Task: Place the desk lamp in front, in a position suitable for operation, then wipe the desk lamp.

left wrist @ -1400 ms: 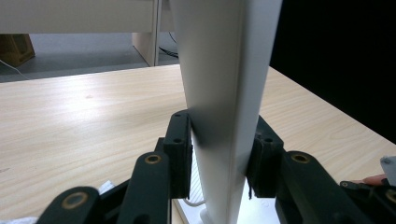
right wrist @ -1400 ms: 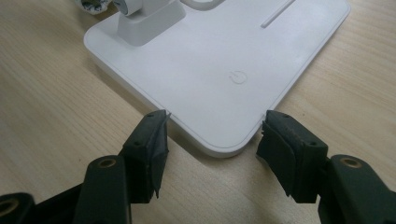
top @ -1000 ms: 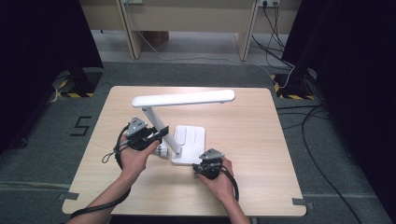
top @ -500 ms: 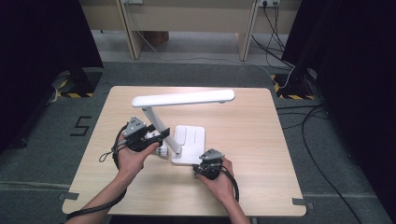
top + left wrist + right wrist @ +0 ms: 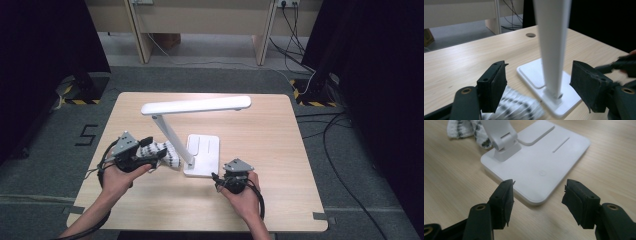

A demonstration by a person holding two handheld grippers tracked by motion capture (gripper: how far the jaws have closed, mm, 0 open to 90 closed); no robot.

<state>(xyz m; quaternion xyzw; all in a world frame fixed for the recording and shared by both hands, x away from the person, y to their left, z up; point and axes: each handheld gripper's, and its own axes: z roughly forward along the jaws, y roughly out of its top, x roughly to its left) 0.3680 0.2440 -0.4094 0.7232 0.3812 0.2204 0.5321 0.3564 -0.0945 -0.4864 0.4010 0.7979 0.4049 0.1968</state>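
— My left gripper point(image 5: 539, 82) has its jaws spread wide on either side of the lamp's arm point(image 5: 552, 47); my right gripper point(image 5: 537, 200) gapes at the base point(image 5: 541, 167) corner.

— How to proceed?

— Close squarely, avoiding the patterned cloth point(image 5: 162, 152). The lamp stands mid-table point(image 5: 280, 145), its head point(image 5: 197, 105) running crosswise, tip pointing right.

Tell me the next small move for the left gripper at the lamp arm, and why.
Probably close the left gripper on the lamp arm: its jaws stand open on either side of the white arm just above the hinge, not yet touching it. The right gripper, also open, sits at the near corner of the lamp base, seemingly ready to steady it.
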